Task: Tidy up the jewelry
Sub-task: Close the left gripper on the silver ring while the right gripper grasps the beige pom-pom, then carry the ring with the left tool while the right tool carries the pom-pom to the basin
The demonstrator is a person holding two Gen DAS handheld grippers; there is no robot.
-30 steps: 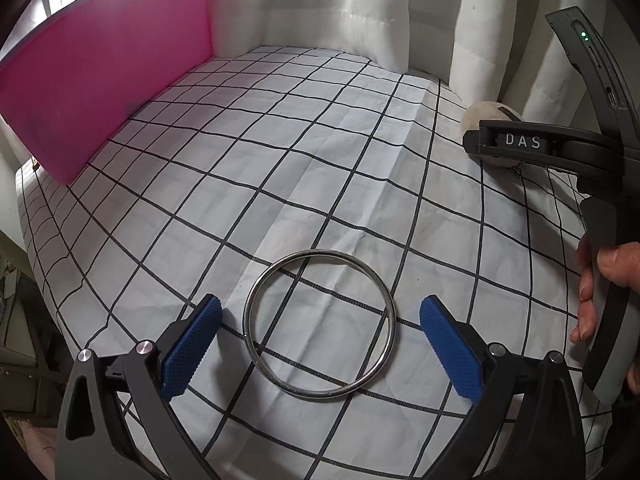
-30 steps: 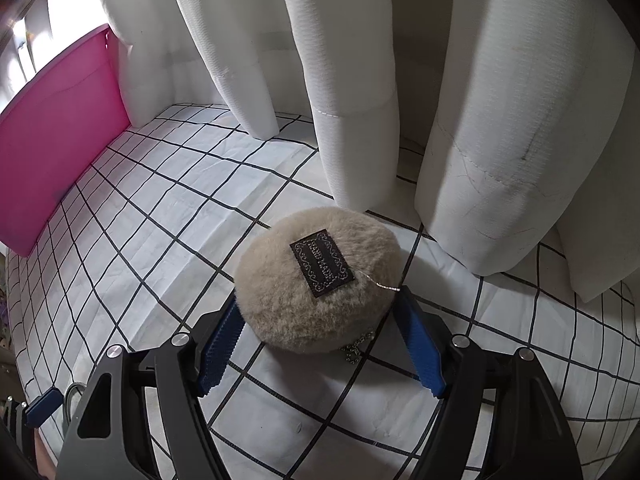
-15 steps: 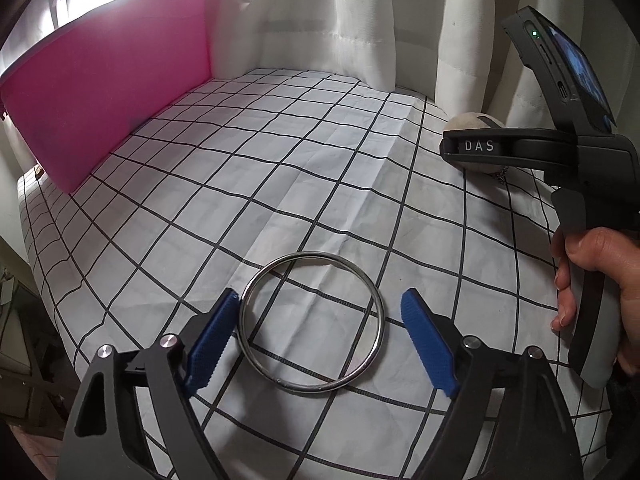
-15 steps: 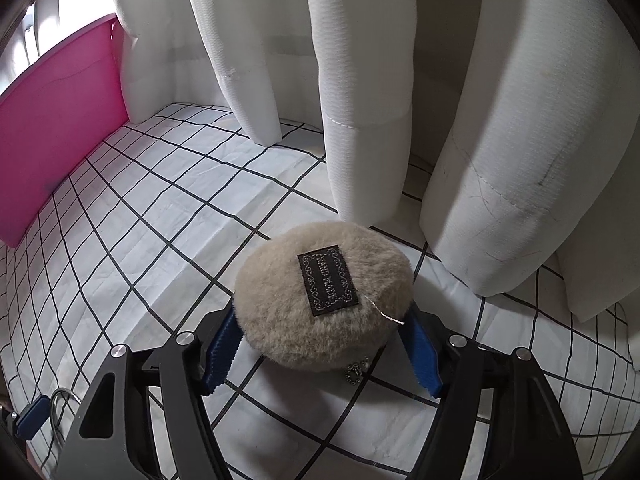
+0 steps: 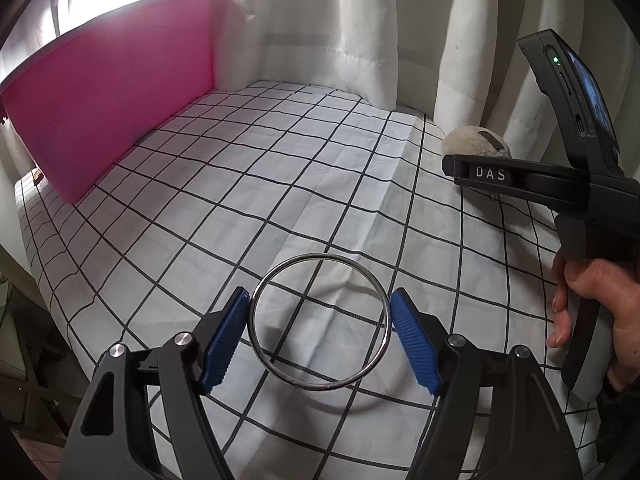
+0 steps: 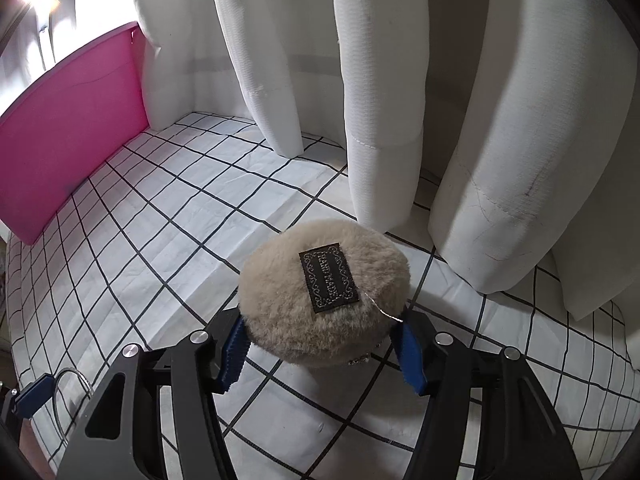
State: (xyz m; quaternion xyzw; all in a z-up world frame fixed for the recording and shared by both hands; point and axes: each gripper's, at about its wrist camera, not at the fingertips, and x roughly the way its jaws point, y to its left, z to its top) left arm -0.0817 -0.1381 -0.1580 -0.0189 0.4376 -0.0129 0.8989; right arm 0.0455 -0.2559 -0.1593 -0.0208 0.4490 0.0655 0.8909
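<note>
A silver bangle (image 5: 264, 344) sits between the blue pads of my left gripper (image 5: 318, 338), which is shut on it and holds it just above the checked cloth; its shadow lies below. It also shows small in the right wrist view (image 6: 72, 384). A round beige furry jewelry case (image 6: 324, 300) with a dark label sits near the curtain. My right gripper (image 6: 320, 350) is shut on its sides. A thin chain (image 6: 364, 358) hangs from under the case. The case also shows in the left wrist view (image 5: 474, 142).
A pink board (image 5: 108, 112) stands along the left side of the checked tablecloth (image 5: 280, 184). White curtain folds (image 6: 384, 92) hang along the back, close behind the case. The table's edge drops off at the lower left (image 5: 36, 300).
My left gripper's pads closed in on the bangle and lifted it off the cloth. My right gripper closed on the furry case, which now sits higher between the pads.
</note>
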